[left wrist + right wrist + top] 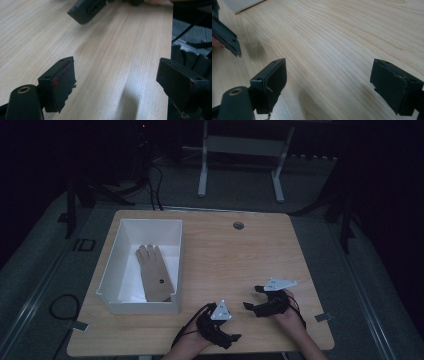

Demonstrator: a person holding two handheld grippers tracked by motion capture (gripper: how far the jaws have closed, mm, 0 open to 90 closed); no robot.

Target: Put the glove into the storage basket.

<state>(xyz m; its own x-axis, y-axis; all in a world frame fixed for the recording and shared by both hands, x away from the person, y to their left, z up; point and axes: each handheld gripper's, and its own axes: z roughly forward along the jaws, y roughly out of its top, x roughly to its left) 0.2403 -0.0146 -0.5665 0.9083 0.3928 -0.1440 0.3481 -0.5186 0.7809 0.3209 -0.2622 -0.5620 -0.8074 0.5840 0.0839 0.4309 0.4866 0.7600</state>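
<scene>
Your left gripper (pixel 235 338) sits low at the near edge of the wooden table (pixel 225 250), just right of the near right corner of the white box (pixel 116 265). Its jaws stand wide apart with bare wood between them; in the left gripper view nothing lies between the two black pads (pixel 61 82).

Your right gripper (pixel 251 297) rests a little farther in and to the right, its jaws pointing left toward the box. They too stand wide open, and the right gripper view shows bare wood grain between the pads (pixel 272 82).

The beige glove (pixel 154 273) lies flat inside the white box, fingers toward the far side and cuff toward you, a small dark dot near the cuff. It rests against the right half of the box floor, close to the right wall. The glove is well apart from both sets of jaws, with the box wall between it and each gripper. Neither gripper touches the box.
</scene>
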